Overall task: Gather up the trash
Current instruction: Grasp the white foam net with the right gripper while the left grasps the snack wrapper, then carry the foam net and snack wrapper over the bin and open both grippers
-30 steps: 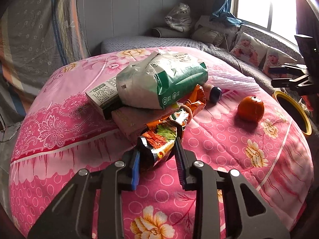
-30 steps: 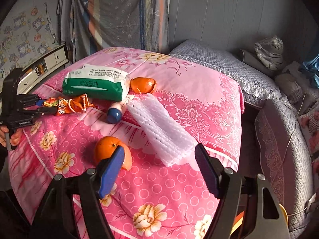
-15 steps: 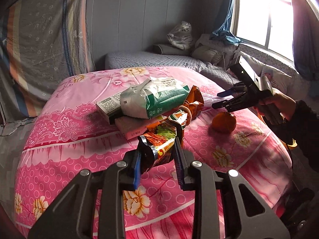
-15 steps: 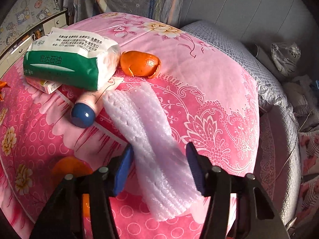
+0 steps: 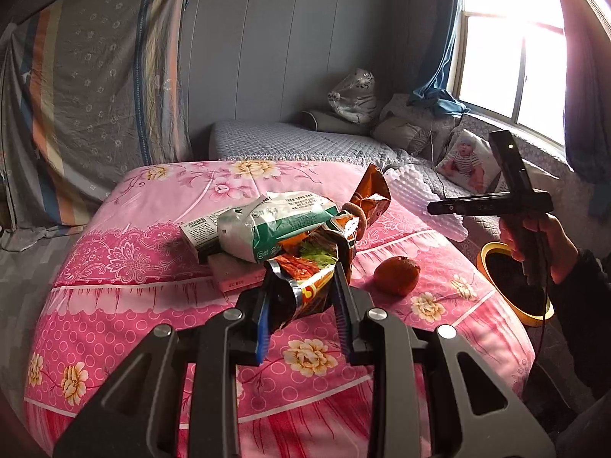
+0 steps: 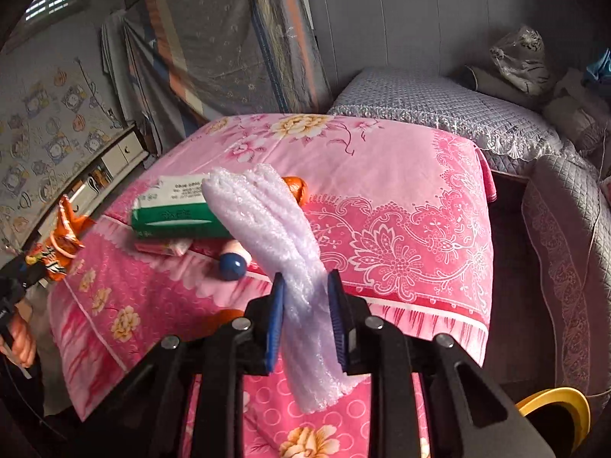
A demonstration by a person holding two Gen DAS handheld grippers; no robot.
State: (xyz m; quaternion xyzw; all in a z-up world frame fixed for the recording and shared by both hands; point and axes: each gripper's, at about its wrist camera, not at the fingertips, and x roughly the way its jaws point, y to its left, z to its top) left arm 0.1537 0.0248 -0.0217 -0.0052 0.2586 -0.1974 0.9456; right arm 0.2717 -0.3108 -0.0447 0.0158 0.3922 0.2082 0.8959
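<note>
Left wrist view: the left gripper [image 5: 303, 297] is seen with its fingers [image 5: 263, 318] closed on the lower end of an orange snack wrapper [image 5: 324, 267], which is held up above the pink floral bed cover [image 5: 160, 252]. The wrapper's far end [image 5: 372, 194] rises behind a green-and-white bag [image 5: 275, 225]. That bag lies on a printed box [image 5: 200, 231] and a pink flat pack [image 5: 238, 276]. An orange [image 5: 396, 275] sits on the cover, just right of the wrapper and apart from it. Further right, the right gripper [image 5: 492, 204] is seen in a hand [image 5: 542, 244], with white foam netting [image 5: 424, 198] partly hidden behind it. A yellow-rimmed bin [image 5: 485, 263] stands below the hand, beside the bed.

Right wrist view: the right gripper [image 6: 305, 316] is seen with its fingers [image 6: 275, 320] pressed narrowly on the white foam netting [image 6: 275, 236]. The netting is lifted off the bed cover [image 6: 401, 206]; its long end stands up and away from the fingers, its short end hangs below them. Behind it lie the green-and-white bag [image 6: 172, 212], a piece of orange peel [image 6: 298, 187] and a small bottle with a blue cap [image 6: 233, 263]. The orange [image 6: 225, 320] is mostly hidden behind the left finger. At far left the snack wrapper [image 6: 61, 240] is seen held in the left gripper [image 6: 15, 274]. The yellow bin rim [image 6: 553, 400] shows at lower right.
</note>
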